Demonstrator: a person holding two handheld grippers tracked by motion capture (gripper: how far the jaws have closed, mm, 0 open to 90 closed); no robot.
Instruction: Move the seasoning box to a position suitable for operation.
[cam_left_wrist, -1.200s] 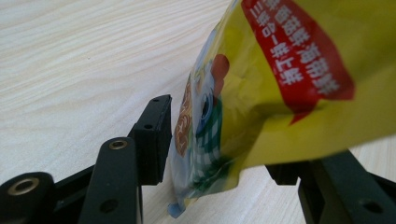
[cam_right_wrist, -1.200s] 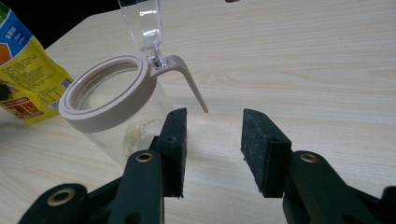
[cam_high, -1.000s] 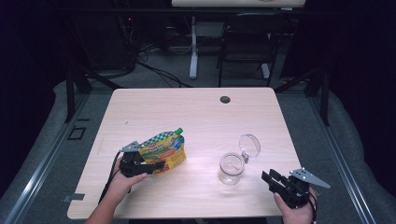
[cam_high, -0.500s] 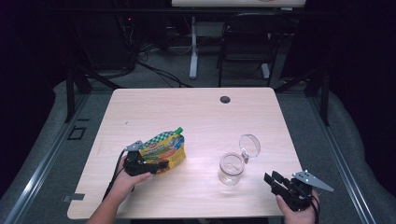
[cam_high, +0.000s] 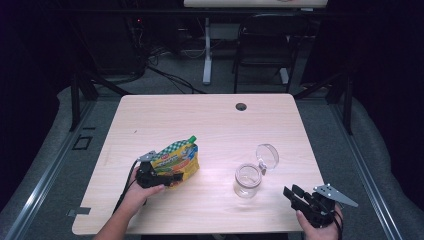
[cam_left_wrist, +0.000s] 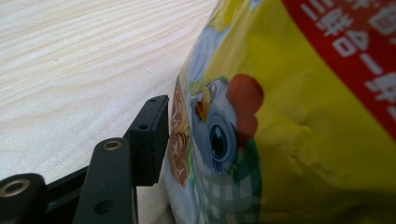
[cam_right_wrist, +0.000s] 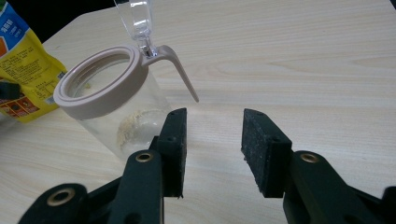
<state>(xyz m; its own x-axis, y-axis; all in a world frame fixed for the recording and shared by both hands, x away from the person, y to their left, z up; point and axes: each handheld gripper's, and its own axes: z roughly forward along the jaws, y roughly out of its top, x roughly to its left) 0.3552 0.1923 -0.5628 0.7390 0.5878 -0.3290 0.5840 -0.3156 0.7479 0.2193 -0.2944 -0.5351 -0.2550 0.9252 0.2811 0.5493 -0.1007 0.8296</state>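
Both hands low: left tongs clamp pouch, right tongs gape.

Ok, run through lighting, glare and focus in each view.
High view: the table is evenly lit against a dark room, with a soft bright patch beside the glass jar. Left gripper view: the yellow pouch sits very close and looks soft. Right gripper view: the right gripper pads are sharp, nothing between them.
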